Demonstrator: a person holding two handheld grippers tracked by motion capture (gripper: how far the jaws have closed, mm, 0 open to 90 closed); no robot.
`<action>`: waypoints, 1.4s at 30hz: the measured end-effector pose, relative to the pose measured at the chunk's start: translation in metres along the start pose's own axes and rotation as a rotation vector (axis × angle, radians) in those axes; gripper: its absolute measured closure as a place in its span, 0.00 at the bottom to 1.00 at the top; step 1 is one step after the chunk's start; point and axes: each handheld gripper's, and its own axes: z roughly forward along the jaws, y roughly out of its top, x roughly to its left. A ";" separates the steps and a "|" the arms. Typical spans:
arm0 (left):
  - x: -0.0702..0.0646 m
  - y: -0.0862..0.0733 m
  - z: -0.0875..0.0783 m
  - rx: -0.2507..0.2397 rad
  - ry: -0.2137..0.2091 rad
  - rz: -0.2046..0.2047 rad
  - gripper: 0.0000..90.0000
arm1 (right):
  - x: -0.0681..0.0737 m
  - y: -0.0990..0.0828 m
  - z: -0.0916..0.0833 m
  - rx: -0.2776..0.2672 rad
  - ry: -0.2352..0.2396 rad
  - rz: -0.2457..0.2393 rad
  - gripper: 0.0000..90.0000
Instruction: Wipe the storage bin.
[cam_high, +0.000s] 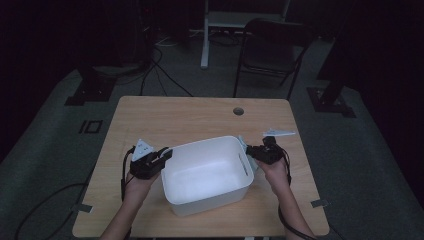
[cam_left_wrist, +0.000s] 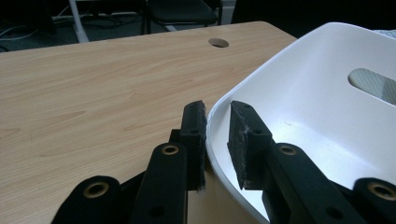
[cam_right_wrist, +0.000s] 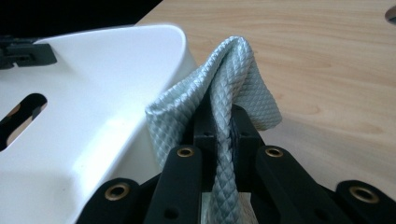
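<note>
Your left gripper (cam_left_wrist: 217, 135) fingers clamp white bin (cam_high: 207, 172) rim; your right gripper (cam_right_wrist: 223, 128) fingers pinch pale quilted cloth (cam_right_wrist: 233, 74) beside bin, above counter (cam_high: 170, 117).

Tub (cam_high: 207, 175) sits on the table (cam_high: 165, 117) just toward 6 o'clock of centre. Left gripper (cam_high: 162, 156) at the tub's 9 o'clock rim, one jaw inside, one outside. Right gripper (cam_high: 251, 151) at its 3 o'clock, pinching a cloth (cam_right_wrist: 224, 88) beside the wall; table hole (cam_high: 238, 111) at 1 o'clock.

A white rectangular plastic tub (cam_high: 207, 175) is sitting near the wooden table's (cam_high: 175, 117) front edge, left tongs (cam_high: 167, 154) and right tongs (cam_high: 248, 150) flanking it.
</note>
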 end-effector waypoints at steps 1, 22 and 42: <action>0.000 0.000 0.000 0.000 0.003 0.001 0.85 | 0.001 0.001 0.001 0.009 -0.007 -0.008 0.94; -0.003 -0.001 0.000 -0.007 0.026 0.012 0.85 | -0.028 -0.037 0.054 0.189 -0.049 0.092 0.94; 0.013 0.012 -0.010 -0.039 -0.082 -0.018 0.60 | -0.021 -0.021 0.013 0.062 -0.069 0.094 0.94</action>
